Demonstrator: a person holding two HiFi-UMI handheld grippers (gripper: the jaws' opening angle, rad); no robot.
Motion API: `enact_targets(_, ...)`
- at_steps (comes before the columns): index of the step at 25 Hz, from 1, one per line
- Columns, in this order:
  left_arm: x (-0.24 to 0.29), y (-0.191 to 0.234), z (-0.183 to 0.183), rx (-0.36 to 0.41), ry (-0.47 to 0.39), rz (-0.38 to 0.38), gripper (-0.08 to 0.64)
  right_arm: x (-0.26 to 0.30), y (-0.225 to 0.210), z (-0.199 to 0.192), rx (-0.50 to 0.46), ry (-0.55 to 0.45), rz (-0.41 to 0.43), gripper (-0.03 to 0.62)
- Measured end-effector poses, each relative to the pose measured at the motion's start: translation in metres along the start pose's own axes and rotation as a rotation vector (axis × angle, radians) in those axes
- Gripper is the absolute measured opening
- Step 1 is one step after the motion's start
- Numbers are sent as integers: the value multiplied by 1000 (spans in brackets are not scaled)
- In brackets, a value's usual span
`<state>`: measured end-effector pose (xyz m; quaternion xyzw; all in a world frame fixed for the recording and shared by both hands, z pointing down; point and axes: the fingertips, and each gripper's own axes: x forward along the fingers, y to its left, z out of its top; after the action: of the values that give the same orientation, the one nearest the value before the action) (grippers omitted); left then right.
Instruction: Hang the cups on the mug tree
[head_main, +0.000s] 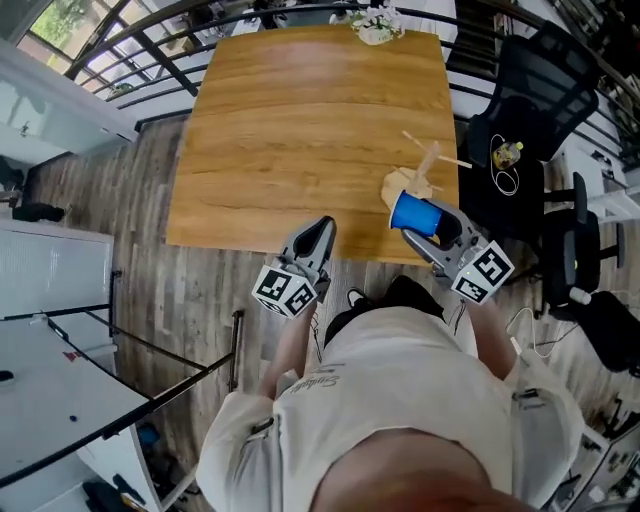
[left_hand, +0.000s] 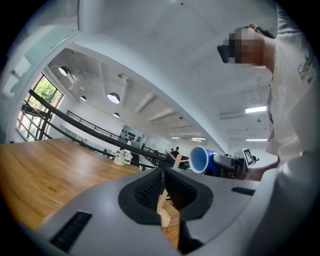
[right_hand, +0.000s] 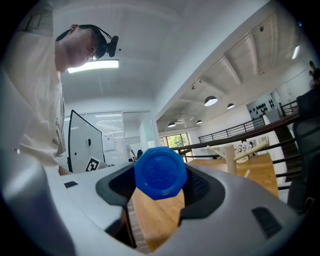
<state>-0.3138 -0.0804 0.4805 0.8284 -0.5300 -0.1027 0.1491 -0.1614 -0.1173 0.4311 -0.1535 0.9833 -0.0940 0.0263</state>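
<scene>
Plank flooring and dark railings all around, with a broad wooden table (head_main: 300, 130) filling the upper middle of the head view. At 6 o'clock of that table, just off its near edge, a person in a pale shirt (head_main: 400, 400) with one claw in each hand. At 3 o'clock, past the table's right side, a black office chair (head_main: 545, 90).

Near the table's right edge, at about 4 o'clock on the top, a wooden mug tree (head_main: 427, 168), upright, pegs slanting outward.

Left gripper (head_main: 323, 228) over the near table edge at 6 o'clock, pointing level across the top. Jaws drawn together to a thin slit, with nothing between the pads. Only a sliver of the mug tree in sight through that slit in the left gripper view.

Right gripper (head_main: 432, 226) at 5 o'clock of the table, jaws spread wide and clamped on a blue cup (head_main: 412, 212), pads pressed against opposite sides of its wall.

Cup on its side, base toward the right gripper view's camera, open mouth toward 10 o'clock in the head view. Just beside the mug tree, at 6 o'clock of it; contact between them unclear. Not yet on a peg.

At 12 o'clock on the far table edge, a small bunch of pale flowers (head_main: 378, 25).
</scene>
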Motion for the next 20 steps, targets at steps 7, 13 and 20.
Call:
enact_targets(7,43,-9,1,-41,23,-91,28,-22,-22,9,-1,-27,-65,253)
enact_targets(13,79,-24,9,6,89,-123,28,-35,-48,19,14,-79,-73,253)
enact_targets(20,115,-35,7,51,135,-153,28,-53,-58,19,-4,-86,-45,253)
